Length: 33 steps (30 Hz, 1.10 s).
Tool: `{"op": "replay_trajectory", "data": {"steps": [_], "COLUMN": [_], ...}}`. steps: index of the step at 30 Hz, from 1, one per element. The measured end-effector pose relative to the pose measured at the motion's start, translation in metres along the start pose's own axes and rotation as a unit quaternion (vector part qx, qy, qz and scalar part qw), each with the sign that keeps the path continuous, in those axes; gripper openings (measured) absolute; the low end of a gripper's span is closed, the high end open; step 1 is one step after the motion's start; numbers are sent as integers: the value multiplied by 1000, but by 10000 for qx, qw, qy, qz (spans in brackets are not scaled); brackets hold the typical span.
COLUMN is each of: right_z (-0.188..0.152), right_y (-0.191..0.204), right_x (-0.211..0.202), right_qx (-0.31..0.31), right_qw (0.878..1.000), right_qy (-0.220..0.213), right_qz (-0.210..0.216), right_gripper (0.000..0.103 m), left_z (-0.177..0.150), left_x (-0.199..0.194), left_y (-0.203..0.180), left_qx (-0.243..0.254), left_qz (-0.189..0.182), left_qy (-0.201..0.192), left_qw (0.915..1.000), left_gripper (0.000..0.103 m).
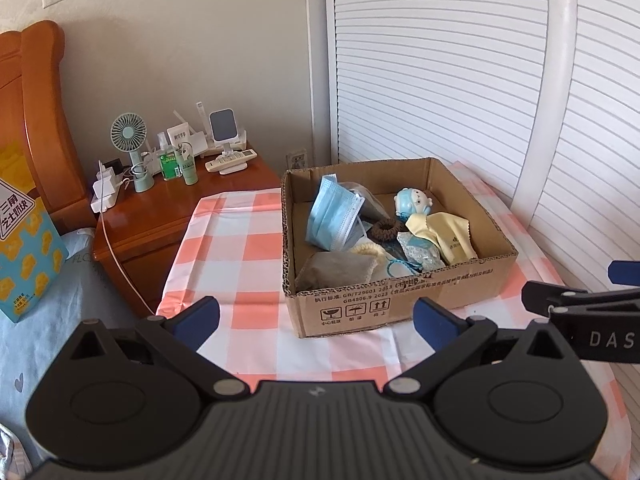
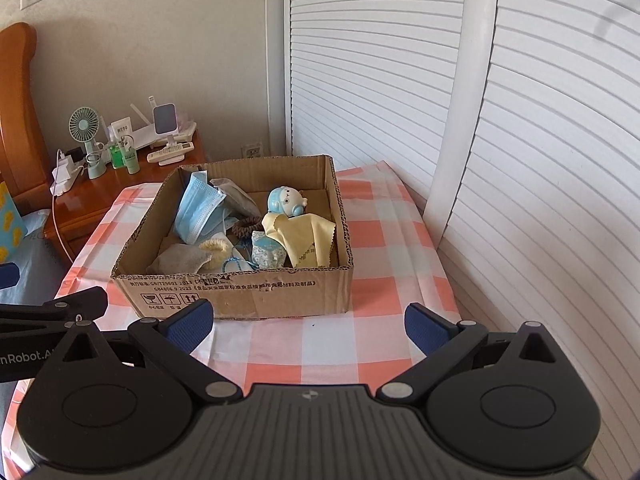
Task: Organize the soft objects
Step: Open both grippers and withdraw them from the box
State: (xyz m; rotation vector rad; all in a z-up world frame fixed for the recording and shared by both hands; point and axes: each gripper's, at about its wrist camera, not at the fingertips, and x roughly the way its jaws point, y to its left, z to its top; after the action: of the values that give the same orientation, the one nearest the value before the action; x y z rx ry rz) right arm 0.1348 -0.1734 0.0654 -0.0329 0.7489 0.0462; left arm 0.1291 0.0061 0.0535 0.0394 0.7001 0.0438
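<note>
An open cardboard box [image 1: 392,300] [image 2: 256,292] stands on a table with a pink-and-white checked cloth [image 1: 240,248] [image 2: 384,248]. In it lie a blue face mask [image 1: 334,212] [image 2: 200,210], a yellow cloth [image 1: 452,236] [image 2: 308,242], a blue toy head [image 1: 412,200] [image 2: 286,200], a brown scrunchie [image 1: 386,227] [image 2: 246,226], a grey pouch [image 1: 336,274] [image 2: 180,260] and a cream scrunchie [image 2: 216,249]. My left gripper [image 1: 316,316] is open and empty, in front of the box. My right gripper [image 2: 308,322] is open and empty, also in front of the box.
A wooden nightstand [image 1: 160,216] [image 2: 120,188] at the left holds a small green fan [image 1: 130,140], bottles, a remote and chargers. A bed with an orange headboard [image 1: 36,100] is further left. White louvred doors [image 1: 440,60] [image 2: 520,120] run along the right.
</note>
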Motion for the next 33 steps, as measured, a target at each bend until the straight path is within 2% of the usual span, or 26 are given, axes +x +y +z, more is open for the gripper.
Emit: {"op": "replay_trajectory", "data": {"steps": [33], "right_z": [-2], "right_y": [2], "right_x": [-2], "right_qx": [21], "right_qw": [10000], "right_qy": [-39], "right_qz": [-12], "right_gripper": [103], "left_z": [0], "left_x": [-2], "left_y": [1], "left_qx": [-9], "left_qz": [29], "left_qy": [5], "left_qw": [10000], "left_gripper": [102]}}
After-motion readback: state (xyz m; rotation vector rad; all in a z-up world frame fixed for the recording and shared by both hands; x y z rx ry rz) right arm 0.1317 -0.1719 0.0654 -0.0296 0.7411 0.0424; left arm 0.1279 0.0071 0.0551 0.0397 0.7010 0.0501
